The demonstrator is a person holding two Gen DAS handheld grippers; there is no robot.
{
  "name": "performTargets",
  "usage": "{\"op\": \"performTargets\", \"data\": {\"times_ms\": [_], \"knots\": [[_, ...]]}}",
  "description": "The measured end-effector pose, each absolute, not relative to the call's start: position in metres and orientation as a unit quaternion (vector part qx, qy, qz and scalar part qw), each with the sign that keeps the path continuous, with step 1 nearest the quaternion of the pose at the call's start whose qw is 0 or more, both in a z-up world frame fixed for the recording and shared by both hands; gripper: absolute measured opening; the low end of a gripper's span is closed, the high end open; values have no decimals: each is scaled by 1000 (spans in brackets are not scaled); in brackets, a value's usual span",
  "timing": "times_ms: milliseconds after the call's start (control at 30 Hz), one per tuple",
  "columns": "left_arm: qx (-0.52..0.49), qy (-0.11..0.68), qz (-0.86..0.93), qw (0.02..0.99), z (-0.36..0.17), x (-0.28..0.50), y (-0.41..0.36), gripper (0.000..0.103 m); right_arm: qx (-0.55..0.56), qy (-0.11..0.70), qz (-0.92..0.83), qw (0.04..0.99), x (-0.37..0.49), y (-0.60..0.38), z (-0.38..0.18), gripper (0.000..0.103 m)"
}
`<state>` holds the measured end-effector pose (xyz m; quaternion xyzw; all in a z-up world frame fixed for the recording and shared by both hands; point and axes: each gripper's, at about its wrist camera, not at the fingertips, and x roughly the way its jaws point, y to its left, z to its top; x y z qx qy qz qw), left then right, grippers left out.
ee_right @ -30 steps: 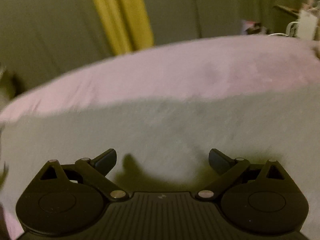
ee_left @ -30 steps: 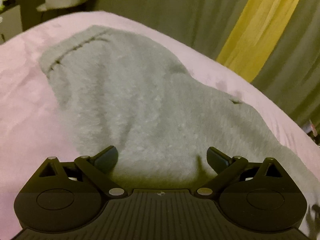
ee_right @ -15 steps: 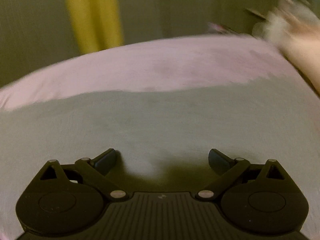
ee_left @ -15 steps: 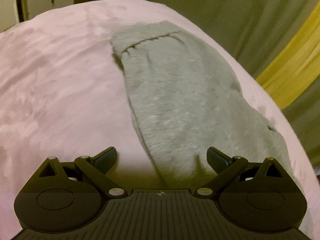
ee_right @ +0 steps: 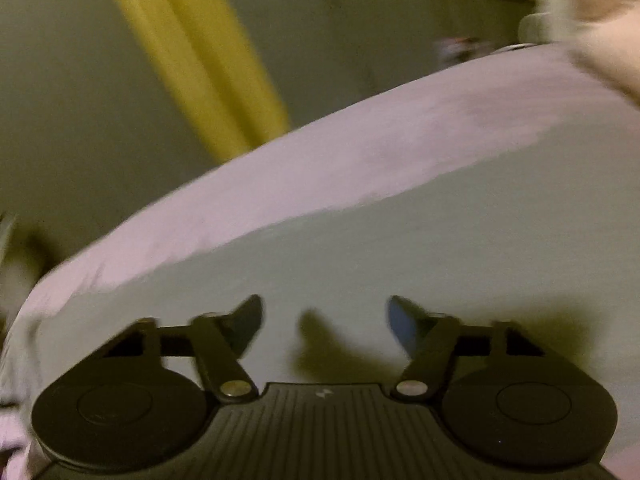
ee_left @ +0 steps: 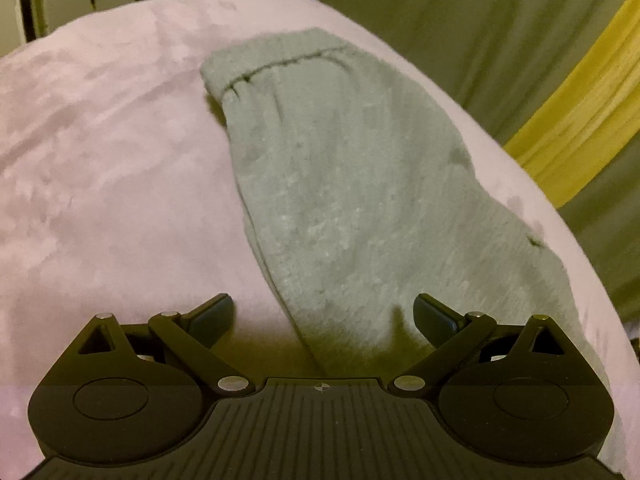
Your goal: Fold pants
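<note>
A pink blanket (ee_left: 100, 168) fills most of the left wrist view, curving from the lower left up to the top center and down the right edge; in the right wrist view it shows as a tilted band (ee_right: 360, 152) crossing from lower left to upper right. On it lie the grey fleece pants (ee_left: 352, 200), running from a stitched hem or band at the upper center down to the lower right of the left view, with their left edge passing between the left gripper's fingers; in the right view the pants (ee_right: 400, 264) cover the whole lower half. An olive curtain (ee_left: 460, 20) with a yellow stripe (ee_left: 572, 120) hangs in the upper right of the left view and the upper left of the right view. No brand, label or readable writing shows anywhere; only small marks sit on each gripper body. The left gripper (ee_left: 323, 318) is at the bottom center, fingers spread wide and holding nothing, over the pants' edge. The right gripper (ee_right: 325, 322), blurred, has its fingers apart over the pants and grips nothing. Compared with half a second ago, the right fingers stand closer together and its view has tilted, while the left view has barely changed.
</note>
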<state>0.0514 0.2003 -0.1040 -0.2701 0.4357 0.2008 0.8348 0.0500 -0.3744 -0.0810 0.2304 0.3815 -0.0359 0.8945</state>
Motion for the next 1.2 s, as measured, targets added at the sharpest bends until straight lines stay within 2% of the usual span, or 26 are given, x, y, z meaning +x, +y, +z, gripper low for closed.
{"op": "performTargets", "data": {"times_ms": [33,167,300,333,367,433,533,567,600,633,700,833,933,1033,1100,1200], "knots": [[-270,439,201,833,-106,52,200,100,221,394,-14,892,57,-362,-85,47],[-273,449,200,827,-112,56,202,100,155,410,9,899,71,-343,-98,44],[-276,449,200,826,-112,57,204,100,200,394,-57,895,68,-402,-100,36],[-278,449,199,826,-112,57,204,100,221,390,-80,890,63,-421,-102,16],[-279,448,199,825,-112,56,204,100,250,389,-88,882,58,-439,-104,2],[-283,449,198,824,-113,57,205,100,317,377,-101,864,45,-471,-109,0],[-288,448,198,823,-113,56,206,100,273,377,-244,850,23,-503,-101,0],[-289,448,198,822,-113,56,207,100,288,362,-255,849,10,-511,-96,3],[-290,448,199,822,-113,55,207,100,312,341,-261,847,-5,-518,-91,17],[-291,448,199,821,-113,55,207,100,333,317,-273,845,-26,-525,-86,44],[-292,449,201,820,-114,56,206,100,355,282,-320,832,-67,-535,-81,76],[-293,449,202,819,-113,57,207,100,424,240,-348,801,-132,-555,-86,74],[-302,447,201,818,-113,56,209,100,443,253,-365,779,-157,-558,-94,76],[-309,445,202,816,-114,54,210,100,487,246,-343,764,-165,-566,-116,79],[-308,445,203,816,-113,55,210,100,482,230,-338,775,-163,-565,-120,83],[-304,447,202,816,-113,56,209,100,463,231,-329,790,-153,-559,-122,83]]}}
